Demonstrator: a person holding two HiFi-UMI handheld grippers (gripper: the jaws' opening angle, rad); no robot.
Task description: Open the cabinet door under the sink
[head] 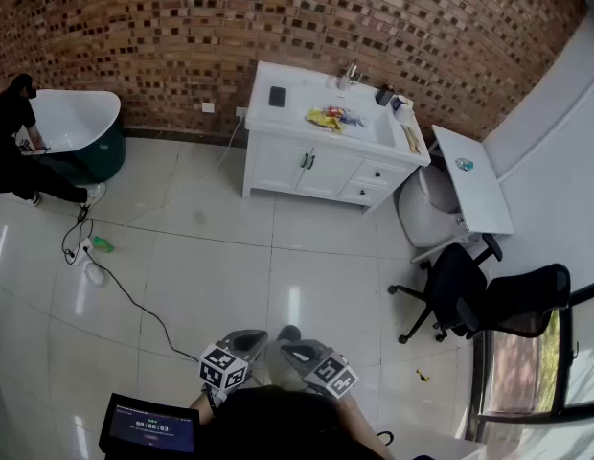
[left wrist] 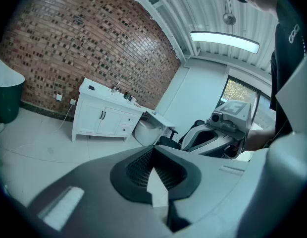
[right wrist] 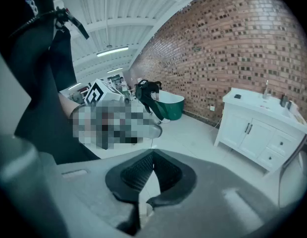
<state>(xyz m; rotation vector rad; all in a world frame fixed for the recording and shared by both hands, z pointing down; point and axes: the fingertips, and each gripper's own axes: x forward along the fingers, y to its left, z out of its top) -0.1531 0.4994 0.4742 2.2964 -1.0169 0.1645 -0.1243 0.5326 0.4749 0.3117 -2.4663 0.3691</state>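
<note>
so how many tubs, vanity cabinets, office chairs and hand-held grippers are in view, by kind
bathtub: 1
vanity cabinet: 1
office chair: 1
hand-held grippers: 2, the left hand-held gripper and the right hand-held gripper
total: 5

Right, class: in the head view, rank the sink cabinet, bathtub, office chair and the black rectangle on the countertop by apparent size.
1. sink cabinet
2. office chair and bathtub: too alike to rank, and the chair is nearer the camera
3. black rectangle
</note>
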